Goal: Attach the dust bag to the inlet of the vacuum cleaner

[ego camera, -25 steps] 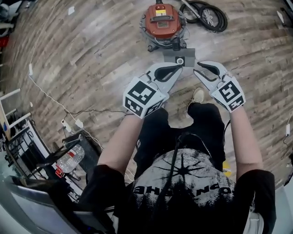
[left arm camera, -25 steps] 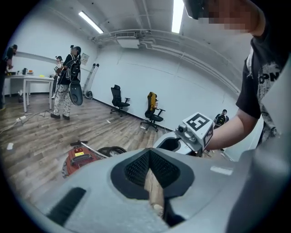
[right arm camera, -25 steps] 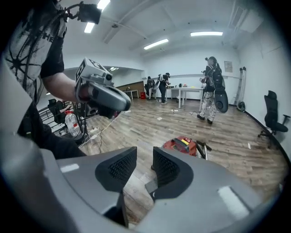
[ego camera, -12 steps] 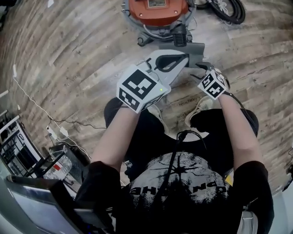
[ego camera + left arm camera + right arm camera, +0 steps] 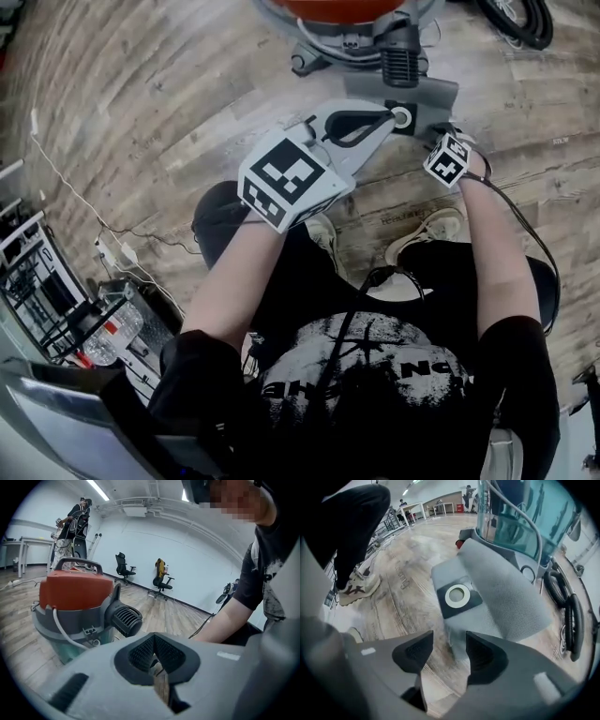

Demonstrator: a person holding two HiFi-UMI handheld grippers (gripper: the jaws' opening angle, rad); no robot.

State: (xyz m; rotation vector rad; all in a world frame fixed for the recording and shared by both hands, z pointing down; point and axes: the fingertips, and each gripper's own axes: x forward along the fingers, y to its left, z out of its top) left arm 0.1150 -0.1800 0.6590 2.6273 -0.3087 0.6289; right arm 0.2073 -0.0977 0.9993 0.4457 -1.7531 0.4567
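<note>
Dust bag (image 5: 506,592) flat on the floor, just ahead of my right gripper (image 5: 449,651), whose jaws stand wide and empty.

The bag is grey, fine-woven and limp on the wooden planks (image 5: 403,588), with its dark square collar and white ring (image 5: 457,596) facing up. My left gripper (image 5: 154,656) is pinched closed on nothing. Beyond its tips stands the vacuum cleaner (image 5: 75,597), with its red lid, teal drum and ribbed black port (image 5: 125,620).

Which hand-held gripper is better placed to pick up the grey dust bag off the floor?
Probably right: the right hand-held gripper has jaws apart, pointing down over the dust bag; the left hand-held gripper is shut, facing the vacuum cleaner.
</note>
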